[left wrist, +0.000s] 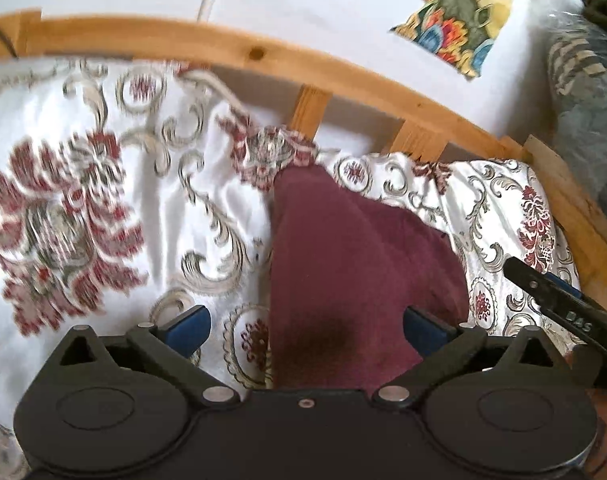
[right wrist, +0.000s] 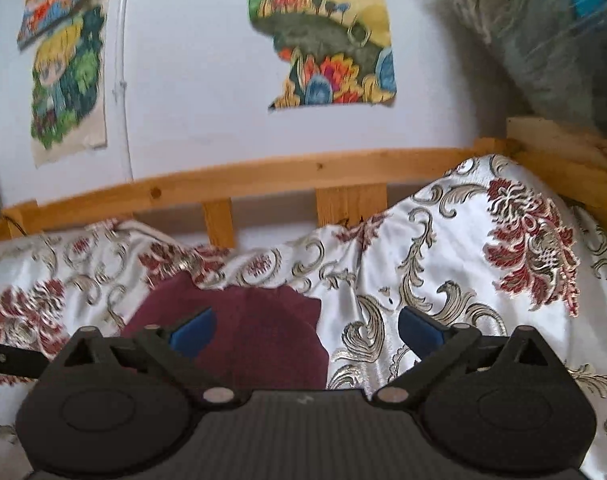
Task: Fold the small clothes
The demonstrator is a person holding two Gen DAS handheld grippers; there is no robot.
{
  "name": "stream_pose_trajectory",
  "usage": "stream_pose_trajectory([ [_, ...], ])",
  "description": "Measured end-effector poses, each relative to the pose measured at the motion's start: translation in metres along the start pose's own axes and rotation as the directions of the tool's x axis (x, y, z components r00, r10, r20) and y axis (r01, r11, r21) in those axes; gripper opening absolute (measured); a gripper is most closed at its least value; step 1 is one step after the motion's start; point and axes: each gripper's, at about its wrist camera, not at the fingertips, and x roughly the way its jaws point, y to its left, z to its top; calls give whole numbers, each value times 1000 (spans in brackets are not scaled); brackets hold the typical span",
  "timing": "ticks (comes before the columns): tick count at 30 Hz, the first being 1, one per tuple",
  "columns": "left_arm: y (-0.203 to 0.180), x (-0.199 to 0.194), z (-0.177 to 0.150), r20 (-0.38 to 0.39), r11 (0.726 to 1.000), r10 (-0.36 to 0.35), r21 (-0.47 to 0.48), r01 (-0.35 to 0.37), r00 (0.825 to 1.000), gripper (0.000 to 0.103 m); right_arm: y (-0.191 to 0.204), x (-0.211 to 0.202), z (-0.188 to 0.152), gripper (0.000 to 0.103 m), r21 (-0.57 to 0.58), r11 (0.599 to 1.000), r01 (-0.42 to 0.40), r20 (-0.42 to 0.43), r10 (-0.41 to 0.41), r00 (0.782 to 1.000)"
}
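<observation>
A maroon garment (left wrist: pixel 355 272) lies folded on a white bedspread with red and grey floral patterns (left wrist: pixel 103 184). My left gripper (left wrist: pixel 305 330) is open and empty, held just above the garment's near end, jaws wide apart. The right gripper's finger (left wrist: pixel 559 300) shows at the right edge of the left wrist view. In the right wrist view the maroon garment (right wrist: pixel 243 328) lies below and left of centre. My right gripper (right wrist: pixel 306 332) is open and empty above the garment's right edge. The left gripper's finger (right wrist: pixel 11 360) shows at the left edge.
A wooden bed rail (left wrist: pixel 231 50) with slats runs along the far side, also in the right wrist view (right wrist: pixel 303 172). Behind it is a white wall with colourful cloth pictures (right wrist: pixel 323 32). A plastic-wrapped bundle (right wrist: pixel 543 40) sits at the far right.
</observation>
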Motion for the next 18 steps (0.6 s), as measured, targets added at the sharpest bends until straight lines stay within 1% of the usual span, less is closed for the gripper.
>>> stream_pose_trajectory([
  [4, -13, -24, -2, 44, 998, 29, 58, -32, 999, 102, 2, -32, 4, 103, 9, 1000, -1, 38, 1, 999],
  [9, -31, -59, -21, 100, 986, 27, 162, -43, 995, 102, 4, -80, 0, 103, 24, 1000, 0, 71, -1, 997],
  [13, -39, -85, -39, 111, 974, 11, 223, -35, 994, 102, 10, -119, -10, 103, -1, 1000, 4, 86, -4, 996],
  [15, -41, -98, -49, 108, 969, 6, 243, -32, 994, 102, 16, -135, -16, 103, -23, 1000, 10, 93, -8, 996],
  [18, -39, -115, -65, 126, 963, -7, 270, -28, 992, 102, 24, -157, -25, 103, -37, 999, 18, 96, -14, 995],
])
